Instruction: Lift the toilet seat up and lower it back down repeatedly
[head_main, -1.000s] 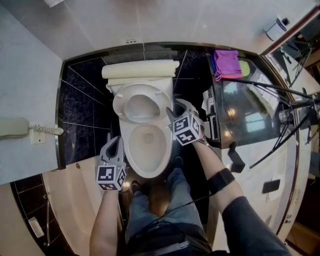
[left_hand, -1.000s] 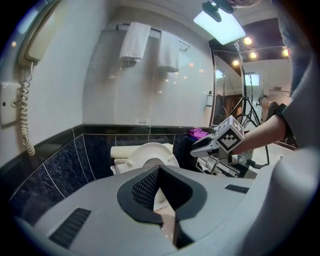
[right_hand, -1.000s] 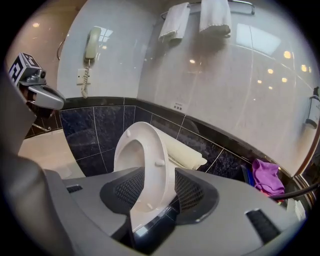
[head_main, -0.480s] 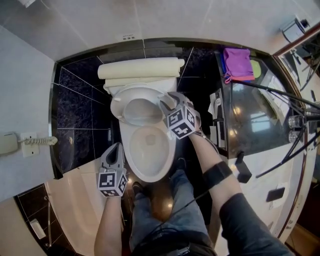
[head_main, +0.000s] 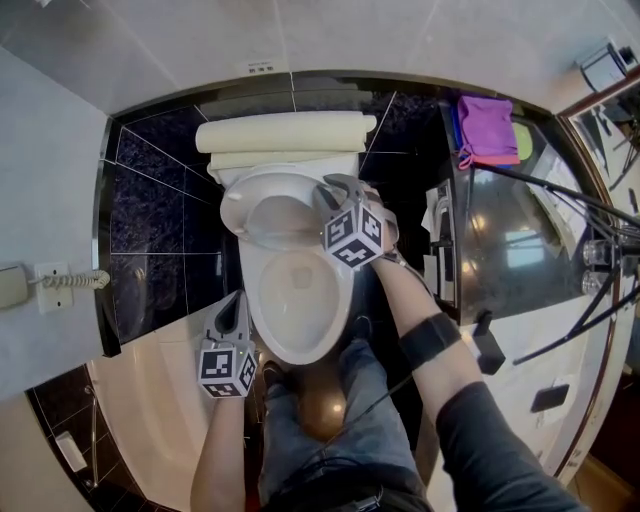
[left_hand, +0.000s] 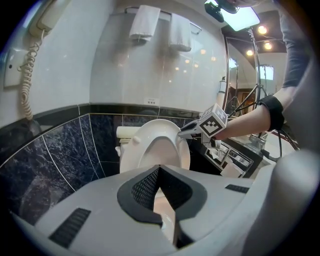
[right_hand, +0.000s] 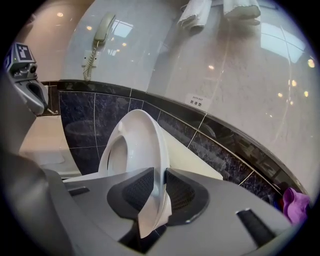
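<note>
The white toilet seat (head_main: 262, 212) stands raised, leaning toward the cistern lid (head_main: 285, 133), above the open bowl (head_main: 295, 300). My right gripper (head_main: 335, 188) is at the seat's right rim. In the right gripper view the seat (right_hand: 132, 142) runs edge-on between the two pads; the jaws of this gripper (right_hand: 159, 190) have just been closing and now press on the rim. My left gripper (head_main: 238, 302) hangs left of the bowl's front, apart from it. Its pads meet at the tips with nothing between them (left_hand: 159, 172). The left gripper view shows the seat (left_hand: 157, 145) and right gripper (left_hand: 184, 131).
Dark tiled walls flank the toilet. A glass-topped counter (head_main: 520, 235) with a purple cloth (head_main: 487, 128) stands at the right, crossed by tripod legs. A wall phone (right_hand: 100, 35) hangs at the left and towels (left_hand: 150, 22) above. The person's legs (head_main: 320, 410) stand before the bowl.
The right gripper moved in toward the seat's right rim and its jaws closed around it. The left gripper sank lower beside the bowl.
</note>
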